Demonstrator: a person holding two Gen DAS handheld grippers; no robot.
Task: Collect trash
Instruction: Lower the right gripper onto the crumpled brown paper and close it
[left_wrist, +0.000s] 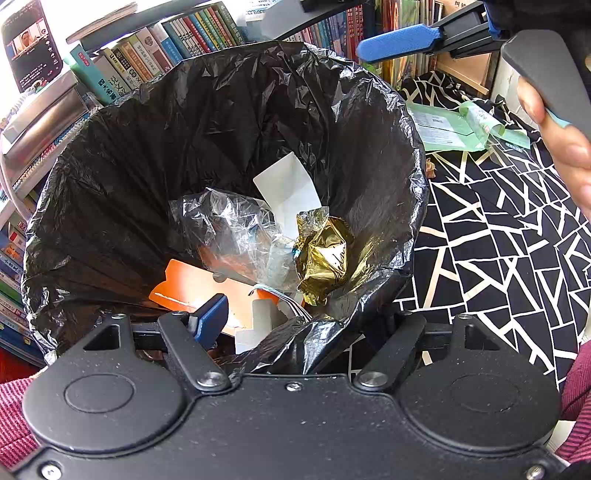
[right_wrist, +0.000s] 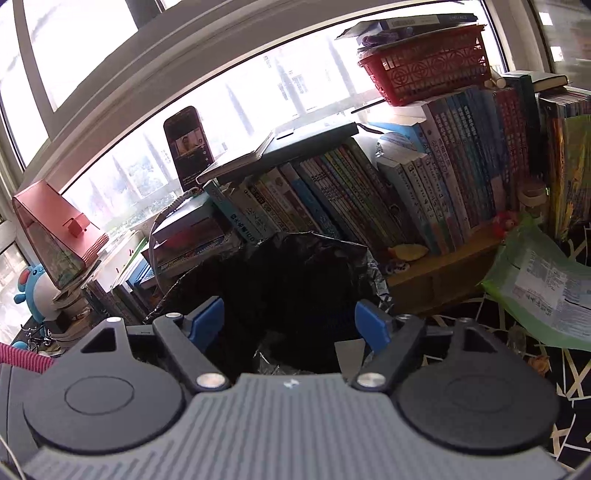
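A trash bin lined with a black bag (left_wrist: 221, 122) fills the left wrist view. Inside lie a gold foil wrapper (left_wrist: 325, 258), clear plastic film (left_wrist: 229, 225), a white paper slip (left_wrist: 288, 188) and an orange card (left_wrist: 195, 284). My left gripper (left_wrist: 295, 325) straddles the near rim. One blue finger (left_wrist: 210, 317) is inside the bin, the other is hidden behind the bunched bag. My right gripper (right_wrist: 290, 326) hangs open over the dark bin mouth (right_wrist: 295, 280) with nothing between its fingers. A green mailer bag (left_wrist: 454, 127) lies on the cloth to the right.
Rows of books (right_wrist: 332, 192) stand behind the bin, a phone (right_wrist: 188, 147) propped on them and a red basket (right_wrist: 428, 66) on top. A black-and-white patterned cloth (left_wrist: 498, 258) covers the table at right. A small brown scrap (left_wrist: 429, 166) lies beside the bin.
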